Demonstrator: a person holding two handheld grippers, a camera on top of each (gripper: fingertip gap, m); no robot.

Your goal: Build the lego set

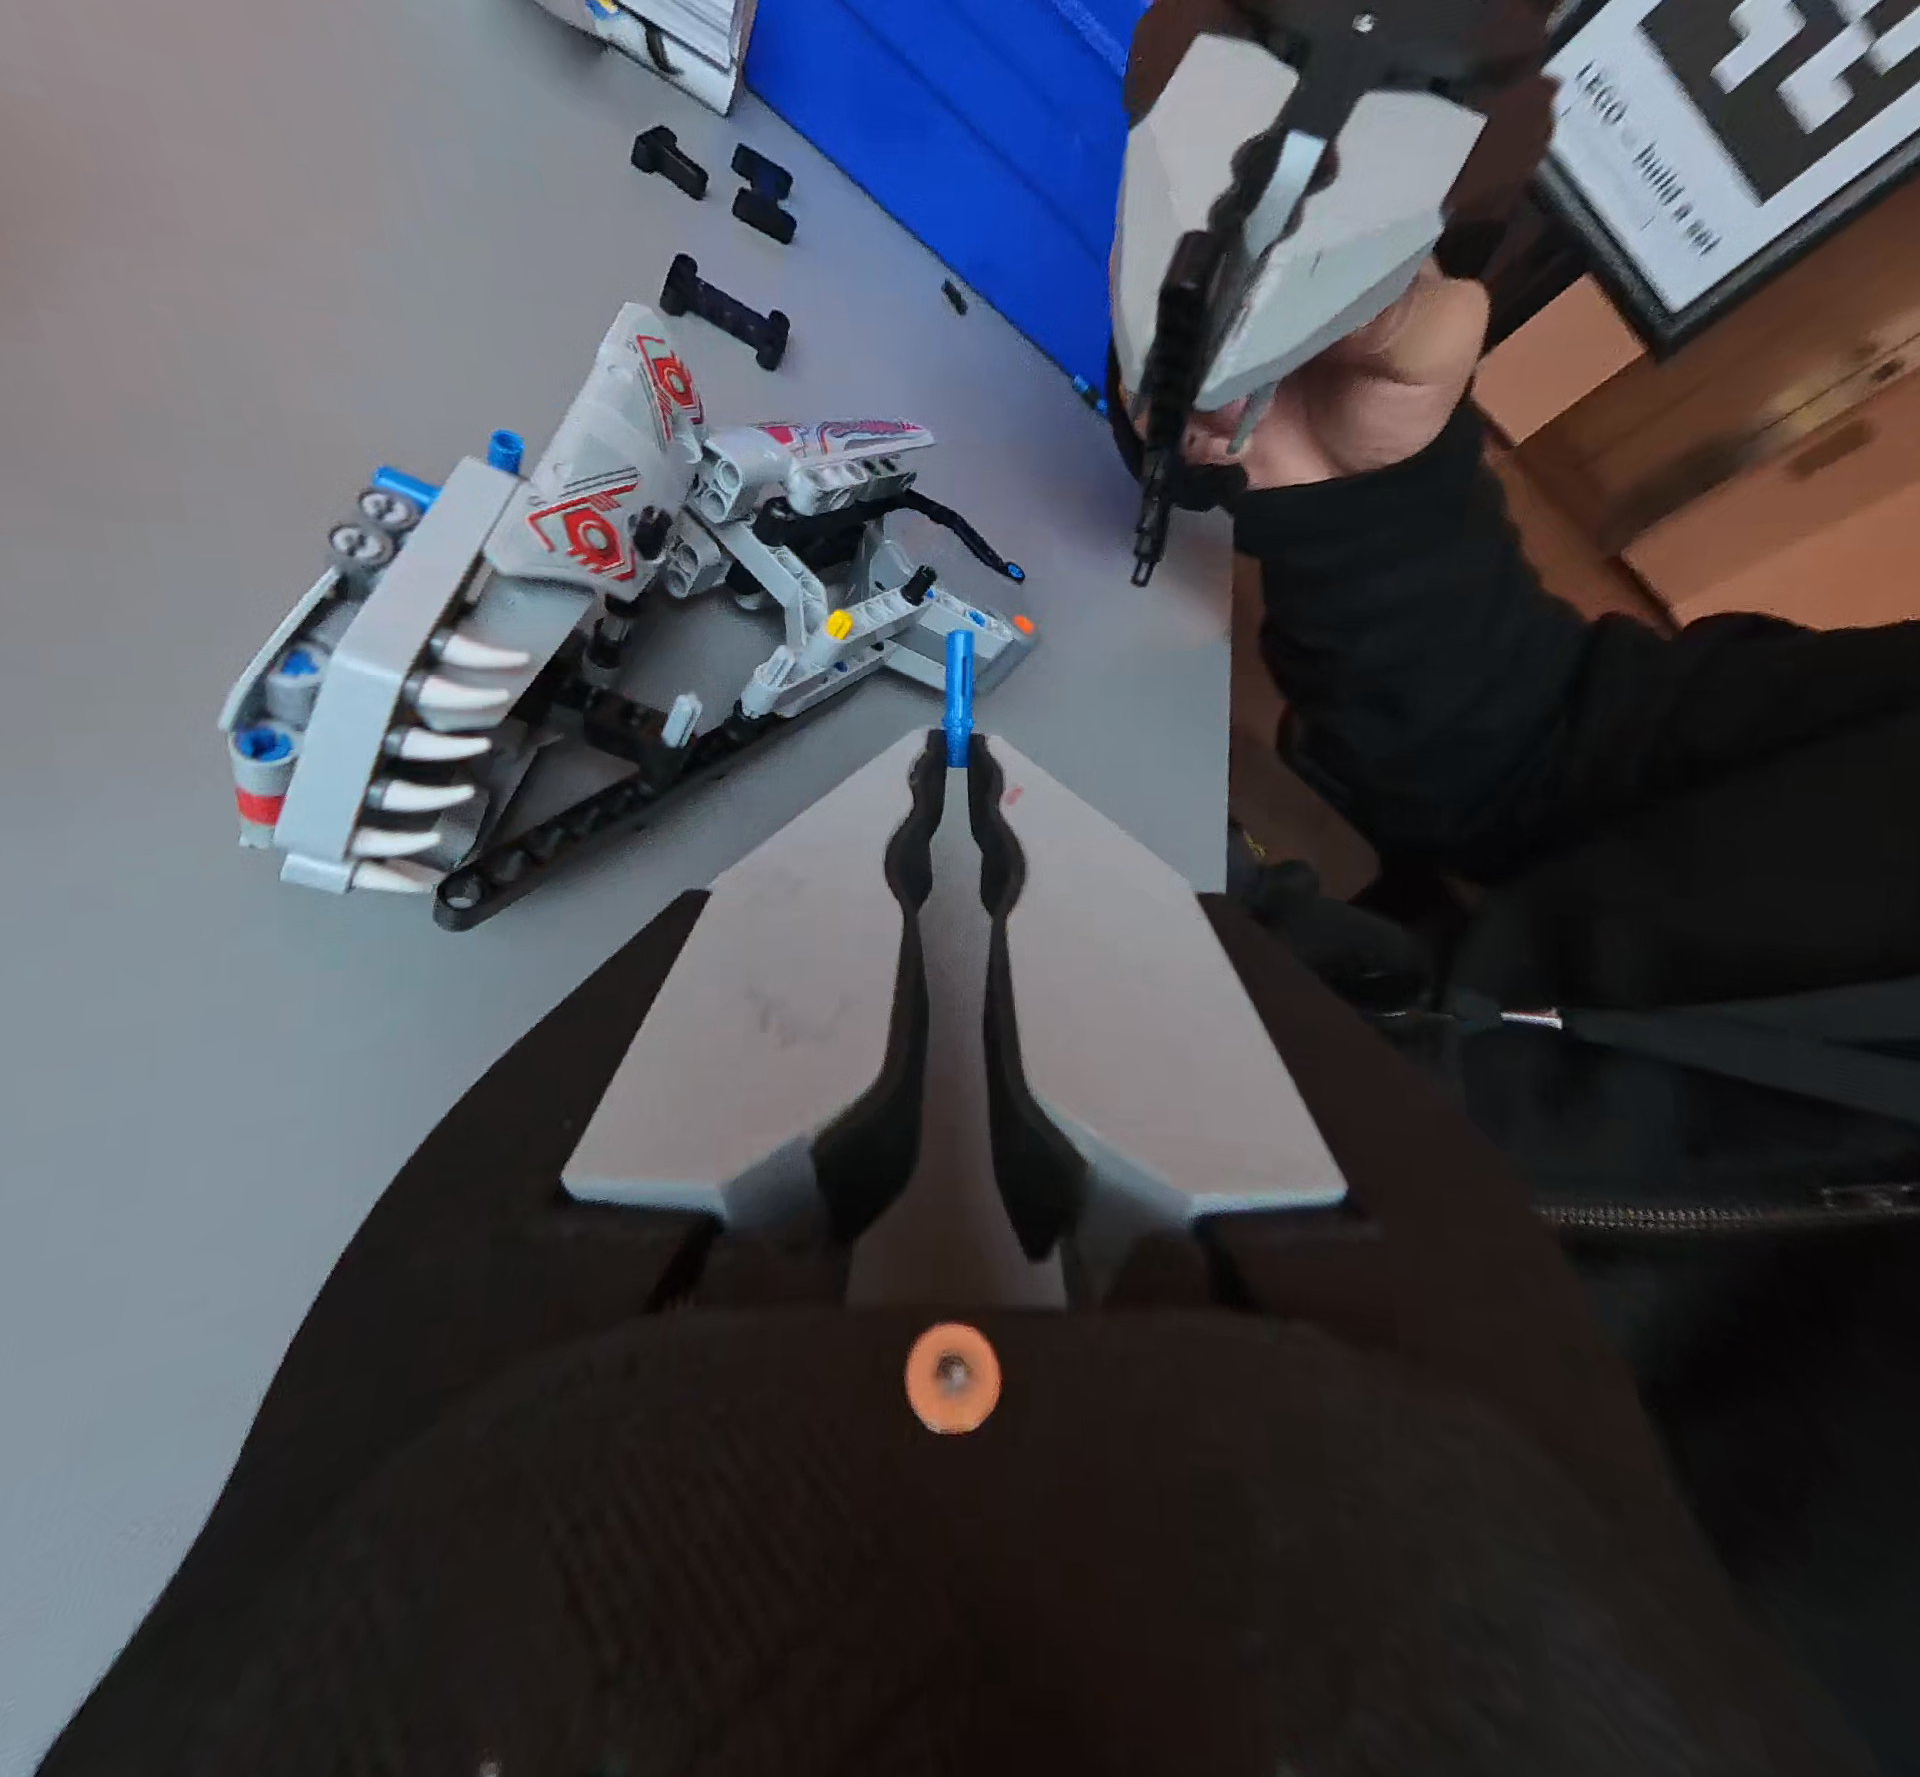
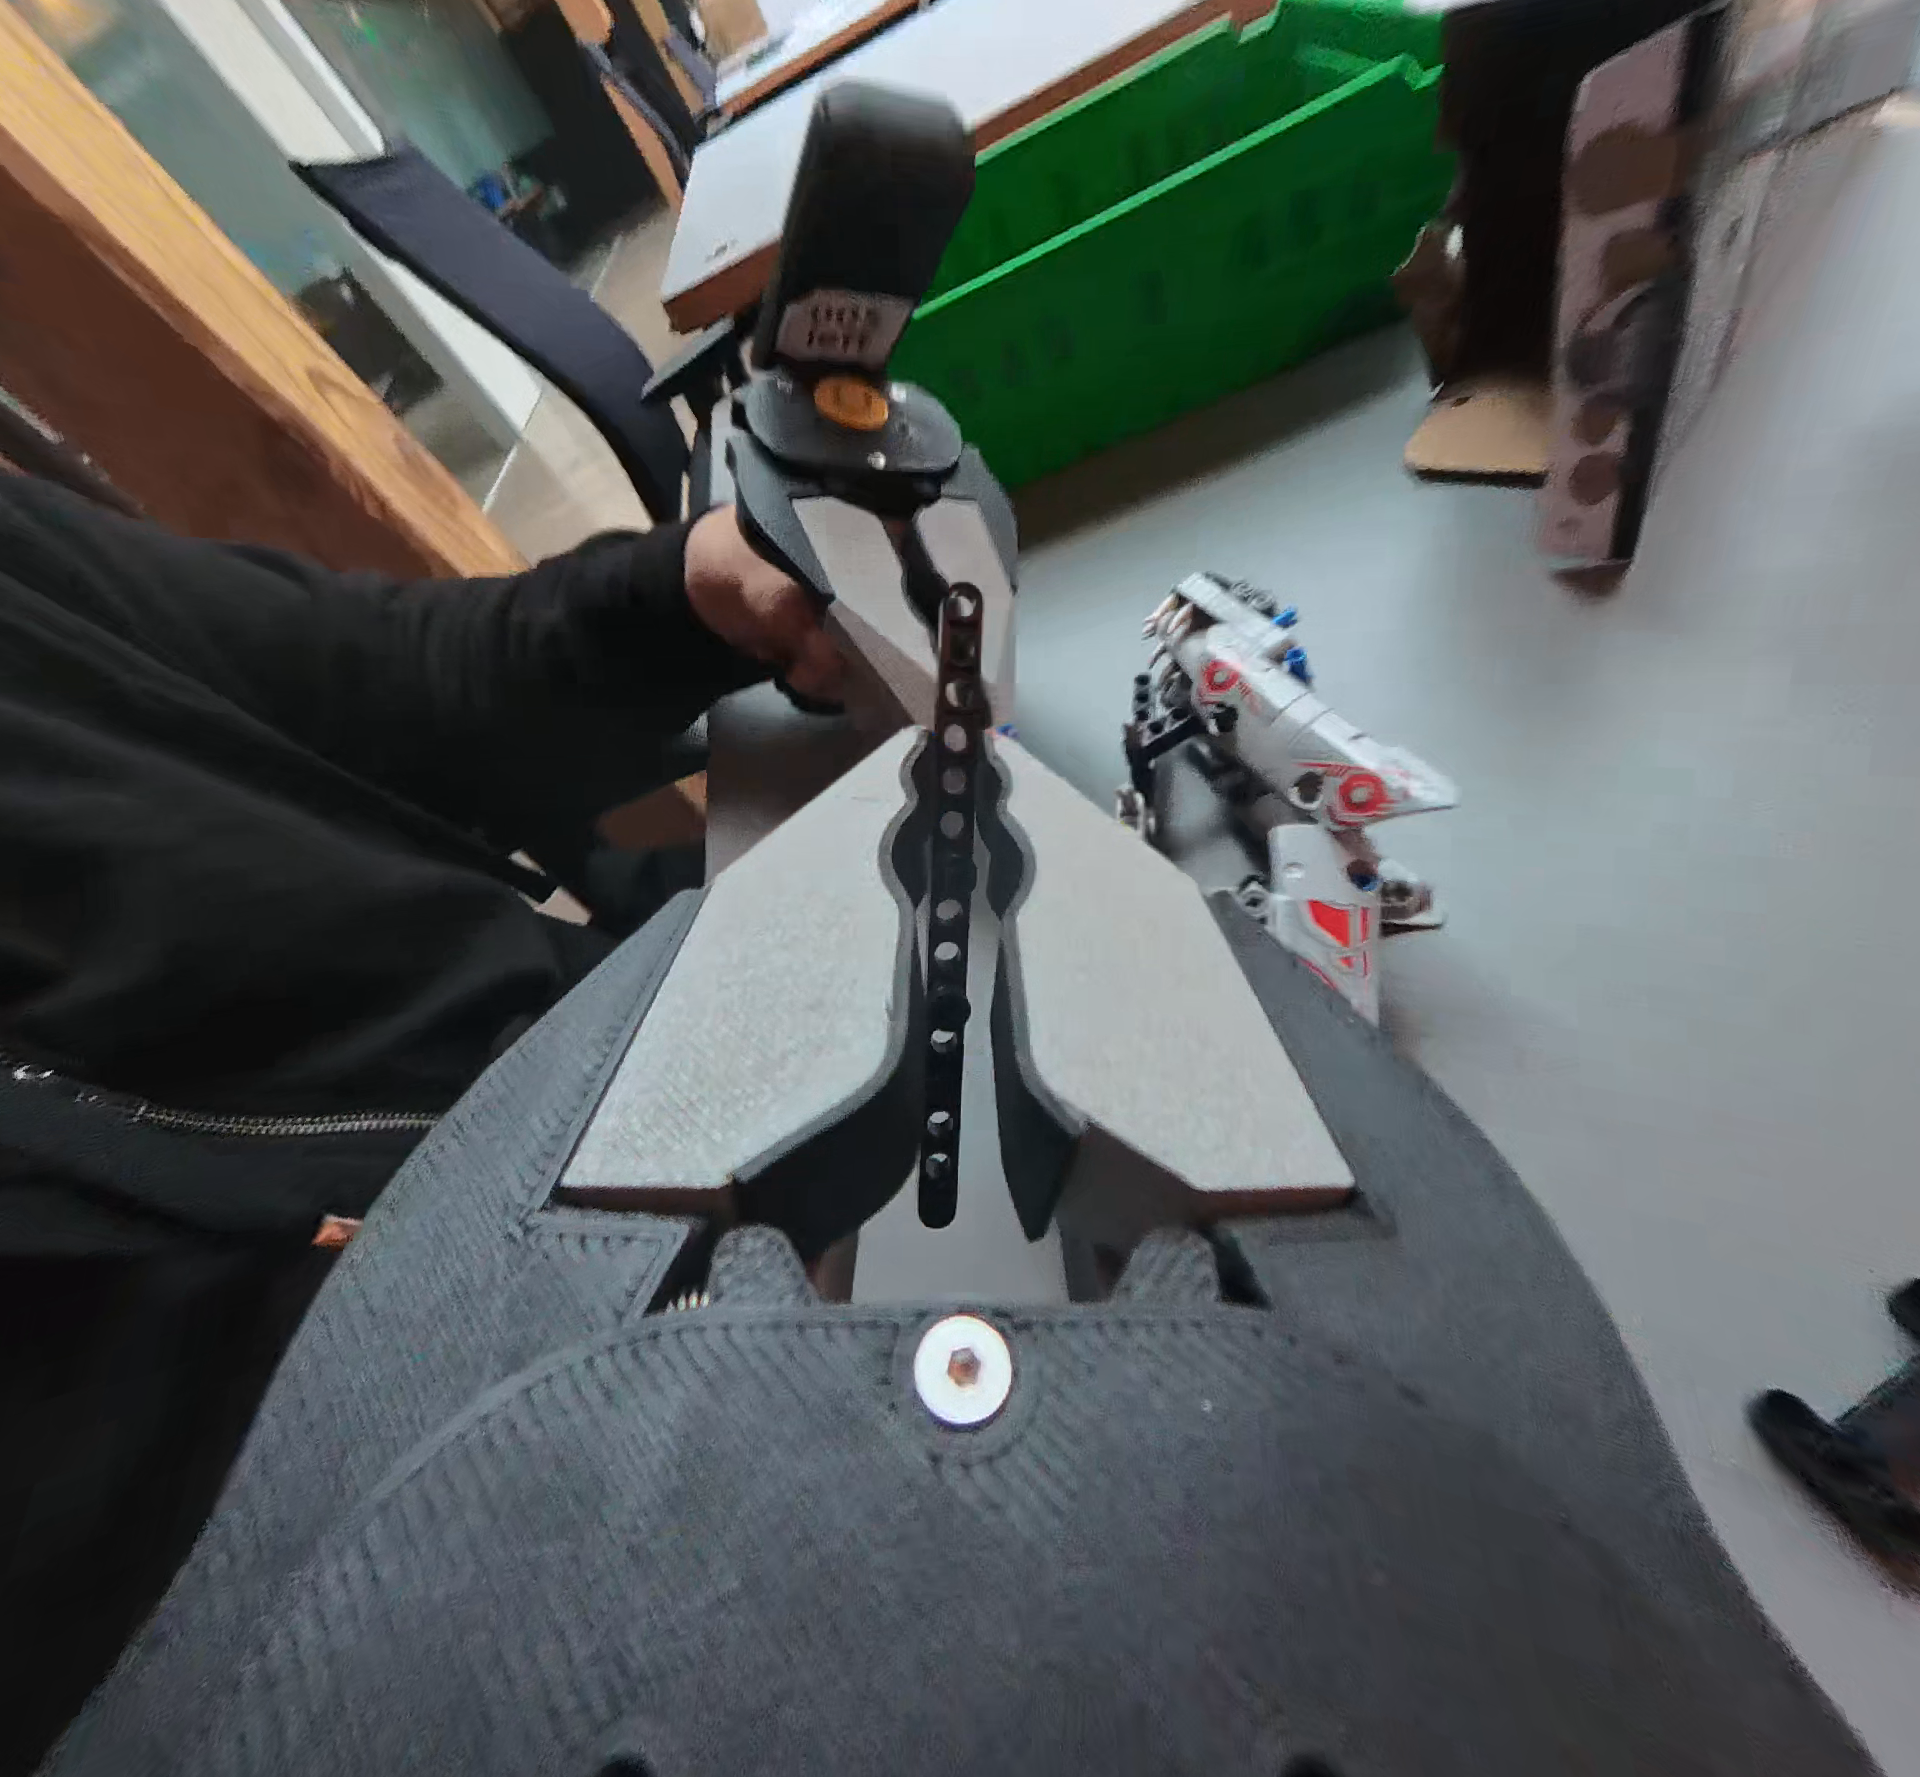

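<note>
Bench: half-built grey model lies on its side. Right gripper, fingers clamped on black holed beam, held aloft. Left gripper pinches blue pin. Step: likely pinning the beam; next needs pin lined up with a hole.

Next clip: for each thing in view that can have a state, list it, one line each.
left gripper: shut on the blue pin, held above the table.
blue pin: pinched at one end, pointing forward.
right gripper: shut on the black beam, in the air.
black beam: clamped lengthwise between the fingers, sticking out past the tips.
lego model: partly built, lying on the table.
loose black pieces: lying unattached on the table.
blue bin: contents not visible.
</note>
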